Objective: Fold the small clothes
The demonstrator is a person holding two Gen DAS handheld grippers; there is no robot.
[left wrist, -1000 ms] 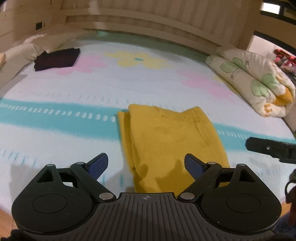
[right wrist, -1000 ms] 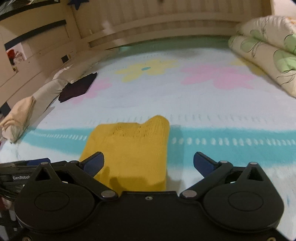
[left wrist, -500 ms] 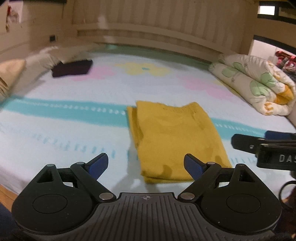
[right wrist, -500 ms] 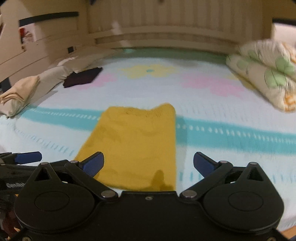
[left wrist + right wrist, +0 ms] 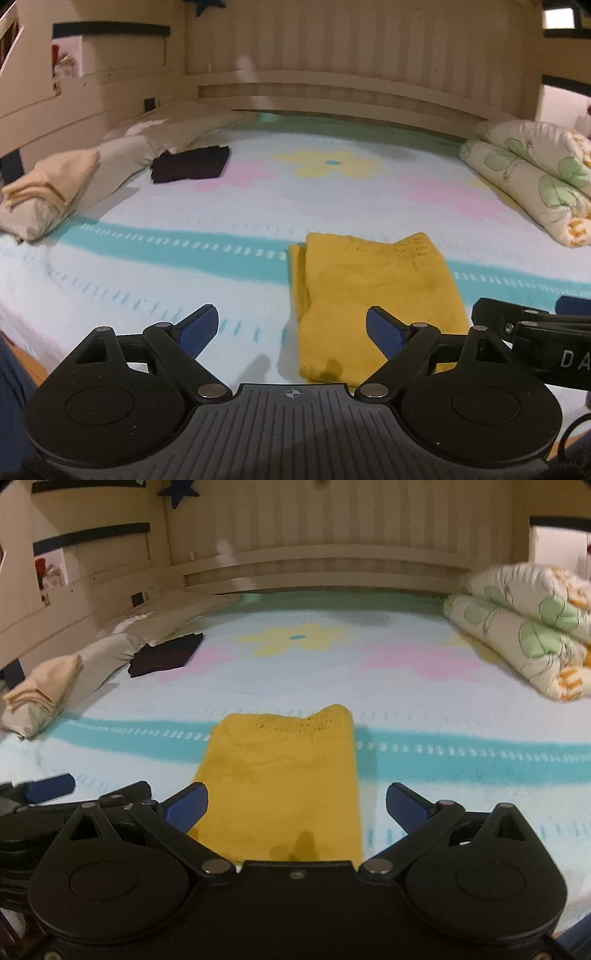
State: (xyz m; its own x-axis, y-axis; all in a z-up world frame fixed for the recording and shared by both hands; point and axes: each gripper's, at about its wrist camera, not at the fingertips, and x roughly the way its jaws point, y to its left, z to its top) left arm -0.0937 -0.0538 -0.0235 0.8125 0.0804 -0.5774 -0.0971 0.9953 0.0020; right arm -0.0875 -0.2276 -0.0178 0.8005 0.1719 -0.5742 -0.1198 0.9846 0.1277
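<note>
A bed (image 5: pixel 184 206) covered by a pale sheet with a teal stripe and pastel flowers fills both views, with a slatted wooden headboard (image 5: pixel 332 524) along its far edge. A rolled floral duvet (image 5: pixel 524 627) lies at the far right corner. Beige pillows (image 5: pixel 48 192) line the left edge, and a folded dark garment (image 5: pixel 190 164) rests beside them near the far left corner. A folded yellow garment (image 5: pixel 280 779) lies flat near the bed's near edge, across the teal stripe. The left gripper (image 5: pixel 291 325) hovers above the near edge, jaws spread wide and holding nothing, with the yellow garment just right of its centre. The right gripper (image 5: pixel 297 801) hovers with jaws spread wide and empty, the garment lying between its blue fingertips (image 5: pixel 188 803).
</note>
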